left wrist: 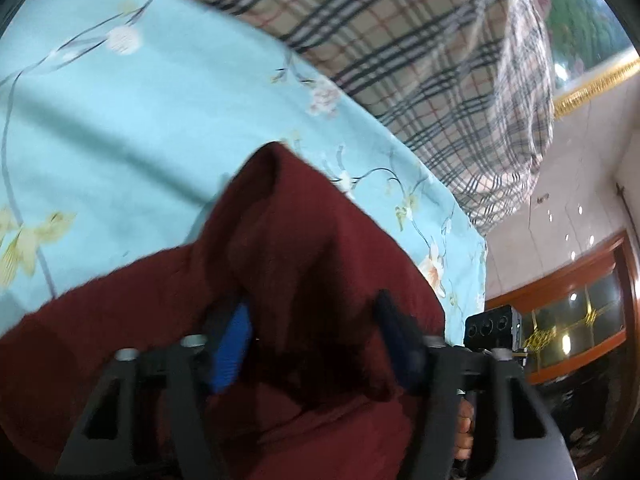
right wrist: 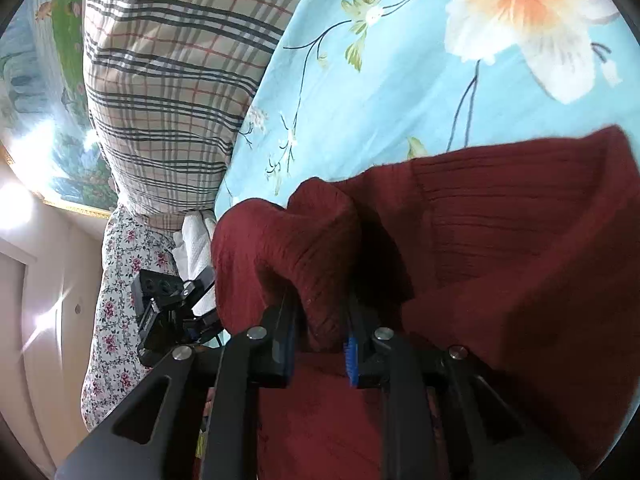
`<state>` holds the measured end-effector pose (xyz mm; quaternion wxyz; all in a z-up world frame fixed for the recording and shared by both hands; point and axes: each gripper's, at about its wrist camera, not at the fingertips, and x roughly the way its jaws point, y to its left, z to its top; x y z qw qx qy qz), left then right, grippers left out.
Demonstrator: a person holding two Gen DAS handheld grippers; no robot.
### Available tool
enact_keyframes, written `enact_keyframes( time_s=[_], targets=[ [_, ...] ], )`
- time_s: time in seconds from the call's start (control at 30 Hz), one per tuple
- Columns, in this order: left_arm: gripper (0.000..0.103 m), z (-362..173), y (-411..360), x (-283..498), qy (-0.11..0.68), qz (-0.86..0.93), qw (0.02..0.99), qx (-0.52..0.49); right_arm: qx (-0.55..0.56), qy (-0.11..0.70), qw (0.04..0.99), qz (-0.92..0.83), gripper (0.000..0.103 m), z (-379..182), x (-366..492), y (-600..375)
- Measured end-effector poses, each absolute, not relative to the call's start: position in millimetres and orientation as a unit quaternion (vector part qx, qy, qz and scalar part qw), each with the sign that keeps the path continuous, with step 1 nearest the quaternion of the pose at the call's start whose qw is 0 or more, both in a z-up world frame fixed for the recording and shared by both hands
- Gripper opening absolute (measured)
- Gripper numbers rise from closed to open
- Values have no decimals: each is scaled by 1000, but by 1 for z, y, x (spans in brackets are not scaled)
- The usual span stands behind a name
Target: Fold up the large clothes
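The right gripper (right wrist: 320, 332) had its two black fingers drawn in close around a bunched fold of the dark red sweater (right wrist: 500, 248), the blue pads (right wrist: 351, 354) pressing the ribbed knit from both sides, so it had the cloth pinched. The left gripper (left wrist: 316, 332) stood much wider, its blue-padded finger (left wrist: 232, 352) and dark finger set well apart with the sweater (left wrist: 280, 248) draped thickly between and over them; whether those fingers truly clamped the cloth could not be told from either view. The knit looked soft and heavy, ribbed in fine vertical lines in the right wrist view, rising to a rounded peak in the left wrist view. Under it lay a smooth light blue bedsheet (left wrist: 140, 128) printed with thin dark stems and pale flowers, one large white and orange bloom (right wrist: 528, 12) showing far right of the right gripper. Farther off sat a plump beige plaid pillow (left wrist: 420, 60), also seen at the far left in the right wrist view (right wrist: 168, 80), beside a small-flowered white cloth (right wrist: 120, 300). A wooden cabinet with glass panes (left wrist: 580, 320) stood to the right of the bed, and bare fingers (left wrist: 464, 432) gripped the handle low in the left wrist view.
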<state>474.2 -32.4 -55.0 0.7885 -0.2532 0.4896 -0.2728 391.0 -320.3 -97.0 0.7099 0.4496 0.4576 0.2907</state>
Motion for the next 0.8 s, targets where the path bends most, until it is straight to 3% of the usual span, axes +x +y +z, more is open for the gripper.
enact_keyframes(
  time_s=[0.03, 0.07, 0.2, 0.43, 0.7, 0.8],
  targets=[
    [13, -51, -38, 473, 487, -279, 792, -240, 450, 456, 710, 294, 21, -97, 391, -319],
    [8, -48, -41, 471, 486, -282, 794, -232, 449, 455, 709, 297, 21, -96, 391, -318],
    [6, -22, -38, 444, 453, -287, 819, -202, 437, 446, 712, 322, 9, -80, 386, -313],
    [6, 18, 4, 360, 409, -323, 820, -236, 439, 398, 700, 398, 9, -26, 342, -325],
    [6, -62, 3, 296, 492, -307, 774, -254, 384, 489, 699, 352, 9, -74, 289, -326],
    [9, -79, 6, 284, 510, -303, 763, -257, 378, 507, 701, 329, 13, -85, 279, -328]
  ],
)
